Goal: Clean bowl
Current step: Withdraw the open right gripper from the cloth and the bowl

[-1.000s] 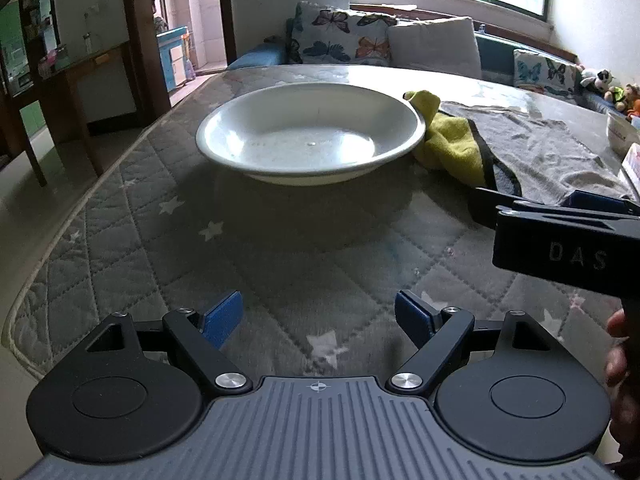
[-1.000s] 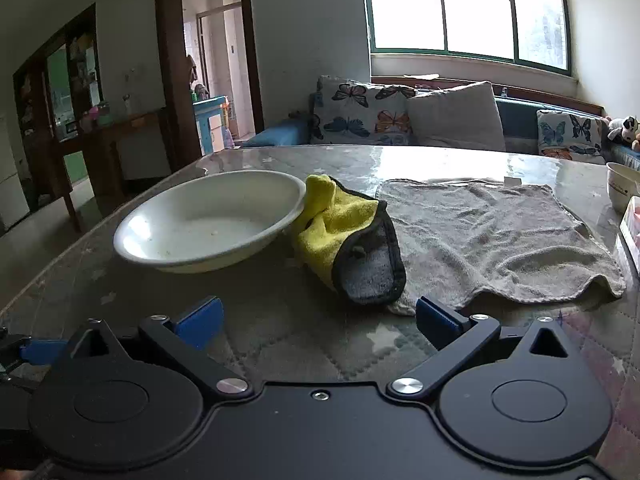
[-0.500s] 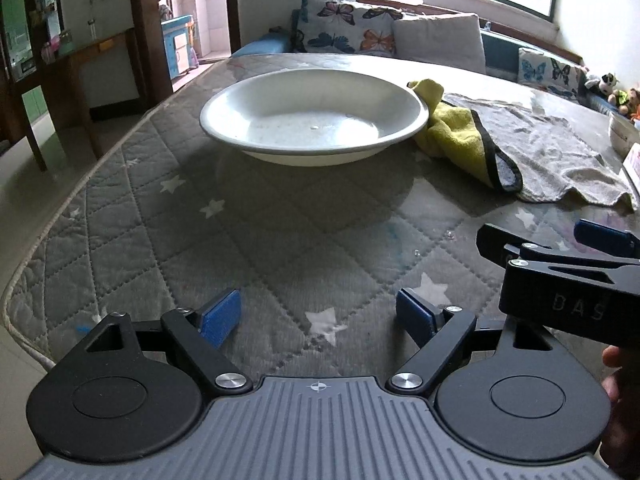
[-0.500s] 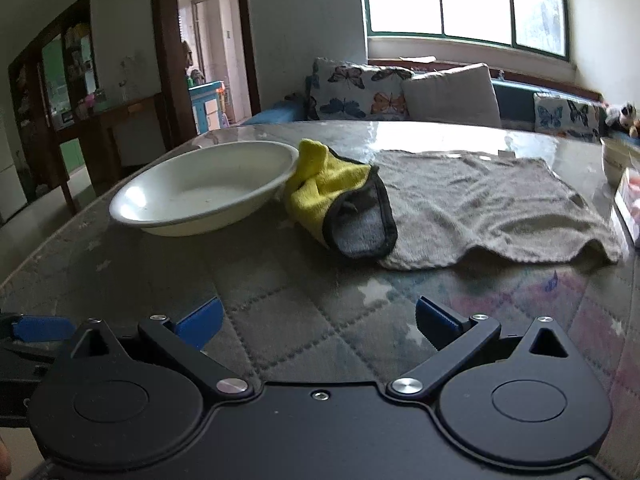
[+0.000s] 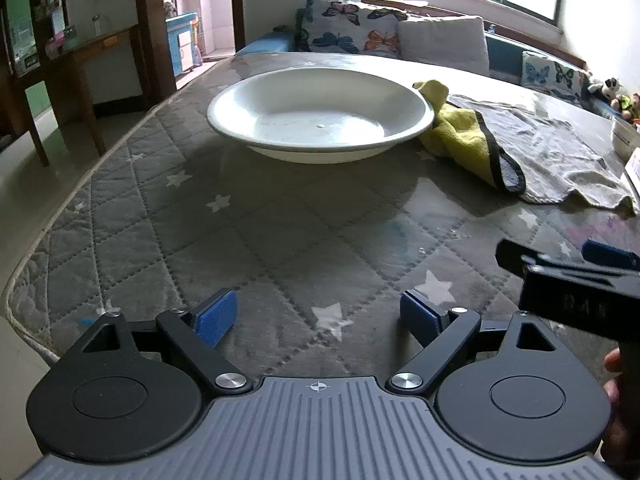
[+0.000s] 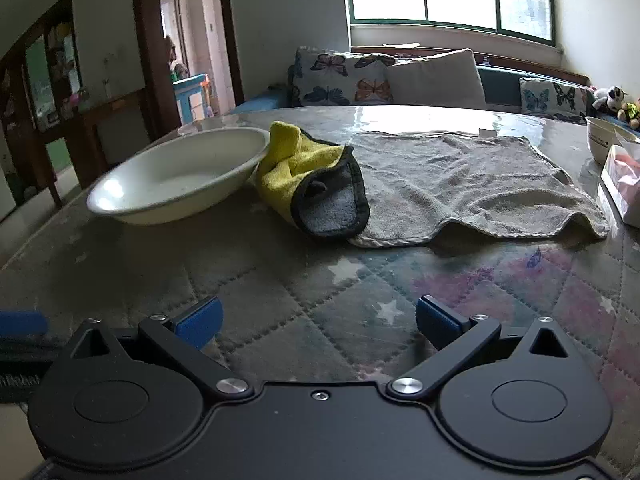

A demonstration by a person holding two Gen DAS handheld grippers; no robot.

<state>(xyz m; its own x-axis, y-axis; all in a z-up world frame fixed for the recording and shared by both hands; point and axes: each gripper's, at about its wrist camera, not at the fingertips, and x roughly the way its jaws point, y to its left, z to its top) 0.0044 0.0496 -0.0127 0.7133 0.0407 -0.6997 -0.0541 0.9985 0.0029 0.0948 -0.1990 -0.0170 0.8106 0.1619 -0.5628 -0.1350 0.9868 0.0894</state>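
A wide white bowl rests on the quilted star-pattern table cover, with small specks on its bottom. A yellow cloth with grey lining and black trim lies against the bowl's right rim. My left gripper hovers open over the near table, well short of the bowl, holding nothing. My right gripper is open and empty too, facing the cloth from a distance. Its black body shows at the right of the left wrist view.
A grey towel is spread to the right of the yellow cloth. A small bowl and a box stand at the far right. The table's edge curves along the left. Cushions line the bench behind.
Both views have pulled back and risen slightly from the bowl and cloth. Both grippers stayed open and empty. The right gripper sits lower in the left wrist view.
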